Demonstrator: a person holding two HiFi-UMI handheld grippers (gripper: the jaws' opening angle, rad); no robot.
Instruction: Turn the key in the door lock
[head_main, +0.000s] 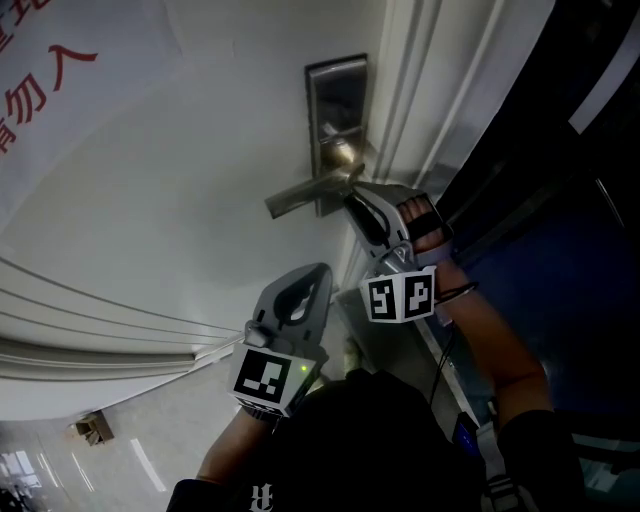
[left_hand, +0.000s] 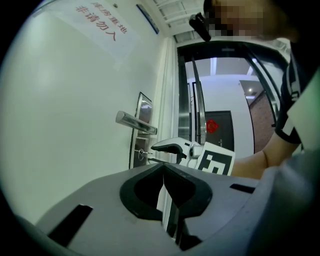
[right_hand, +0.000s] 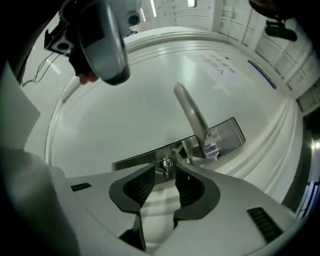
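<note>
A steel lock plate (head_main: 338, 95) with a lever handle (head_main: 300, 195) is fixed to the white door. A small key (right_hand: 165, 164) sticks out of the cylinder below the handle (right_hand: 192, 117). My right gripper (right_hand: 164, 172) is open, with one fingertip on each side of the key head and a narrow gap left. The left gripper view shows the same from the side: the right gripper (left_hand: 152, 153) straddles the key (left_hand: 142, 155). My left gripper (head_main: 318, 270) hangs back below the handle, shut on nothing, away from the door.
A notice with red characters (head_main: 40, 80) is stuck on the door at upper left. The white door frame (head_main: 420, 100) runs just right of the lock. A glass doorway and corridor (left_hand: 220, 125) lie beyond the frame.
</note>
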